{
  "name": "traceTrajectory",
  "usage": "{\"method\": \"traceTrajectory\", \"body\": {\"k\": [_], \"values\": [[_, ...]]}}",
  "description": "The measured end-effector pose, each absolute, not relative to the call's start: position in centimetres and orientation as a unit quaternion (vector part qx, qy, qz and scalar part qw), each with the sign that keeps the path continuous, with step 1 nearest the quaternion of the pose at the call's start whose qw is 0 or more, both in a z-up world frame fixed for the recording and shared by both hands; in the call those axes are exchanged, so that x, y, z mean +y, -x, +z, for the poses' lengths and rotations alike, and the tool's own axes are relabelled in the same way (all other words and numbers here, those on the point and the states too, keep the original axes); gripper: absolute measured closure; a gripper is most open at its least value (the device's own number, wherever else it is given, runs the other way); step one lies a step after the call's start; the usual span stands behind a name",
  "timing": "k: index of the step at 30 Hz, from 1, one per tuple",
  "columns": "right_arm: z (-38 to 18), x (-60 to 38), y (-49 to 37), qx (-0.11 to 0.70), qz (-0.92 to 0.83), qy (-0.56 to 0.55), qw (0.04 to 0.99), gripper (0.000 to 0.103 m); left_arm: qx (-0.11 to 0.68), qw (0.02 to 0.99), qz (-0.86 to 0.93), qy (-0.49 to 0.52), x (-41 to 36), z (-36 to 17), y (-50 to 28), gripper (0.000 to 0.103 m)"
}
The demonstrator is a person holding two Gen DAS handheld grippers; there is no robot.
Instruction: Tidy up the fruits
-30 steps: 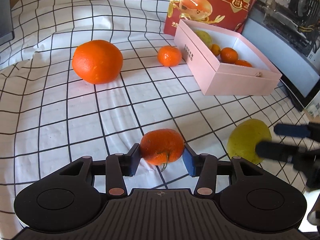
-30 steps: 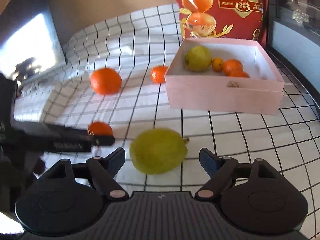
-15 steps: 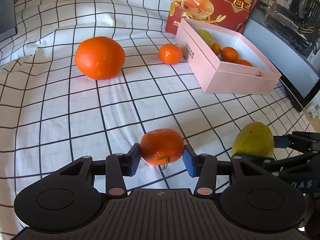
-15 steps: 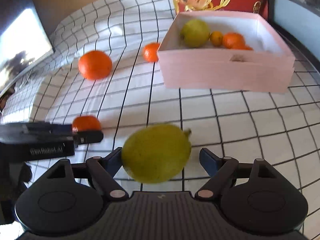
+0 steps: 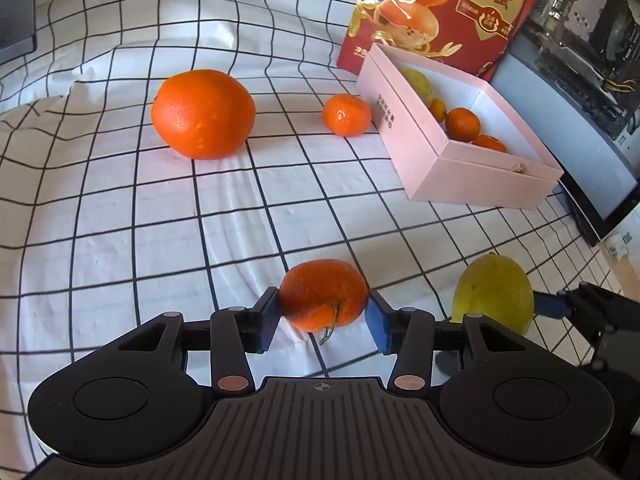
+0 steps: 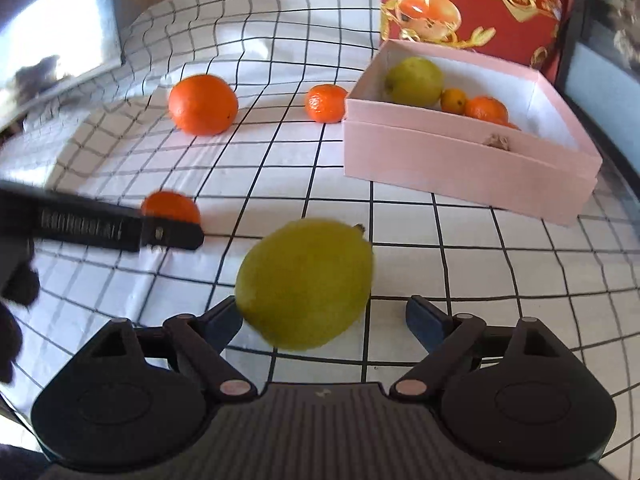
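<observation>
Nearest me, my left gripper (image 5: 323,314) pinches a small mandarin (image 5: 323,295), both blue pads pressed on its sides, its stem hanging down over the checked cloth (image 5: 120,208). Just to its right, my right gripper (image 6: 324,320) has the yellow-green lemon (image 6: 304,283) between its jaws, which are opening; the right pad stands clear of the fruit. Farther out on the cloth I see a large orange (image 5: 203,114) and, beyond it to the right, a second mandarin (image 5: 346,115) just beside the pink box (image 5: 452,172). The box holds another lemon (image 6: 414,81) and several small oranges. A red printed carton (image 5: 440,4) stands behind it.
</observation>
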State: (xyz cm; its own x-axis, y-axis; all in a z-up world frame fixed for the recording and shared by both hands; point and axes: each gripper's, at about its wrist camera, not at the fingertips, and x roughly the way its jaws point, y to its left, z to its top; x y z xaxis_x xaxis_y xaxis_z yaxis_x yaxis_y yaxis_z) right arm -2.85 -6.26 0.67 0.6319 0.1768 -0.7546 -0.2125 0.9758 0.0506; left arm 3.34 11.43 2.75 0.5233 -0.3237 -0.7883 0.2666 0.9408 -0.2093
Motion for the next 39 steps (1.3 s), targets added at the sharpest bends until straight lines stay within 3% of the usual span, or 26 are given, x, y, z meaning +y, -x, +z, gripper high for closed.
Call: {"method": "traceTrajectory", "body": {"k": [7,20,27,39], "values": [[0.1,-5.8,3.2,0.414,0.108,0.038,0.903,0.000,0.453,0.873,-0.178,0.025,10.7,2.7,-4.5,0.052],[0.1,-5.7,3.6,0.413,0.116,0.044,0.902,0.000,0.434,0.882,-0.183,0.024,9.9,2.3,-6.4,0.052],[0.7,-6.2,3.6,0.425,0.121,0.015,0.897,0.006,0.426,0.887,-0.180,-0.002,9.1,2.3,-7.1,0.051],[2.7,-6.9,3.8,0.388,0.094,0.004,0.917,0.006,0.441,0.879,-0.183,0.002,10.1,2.5,-5.2,0.052]]}}
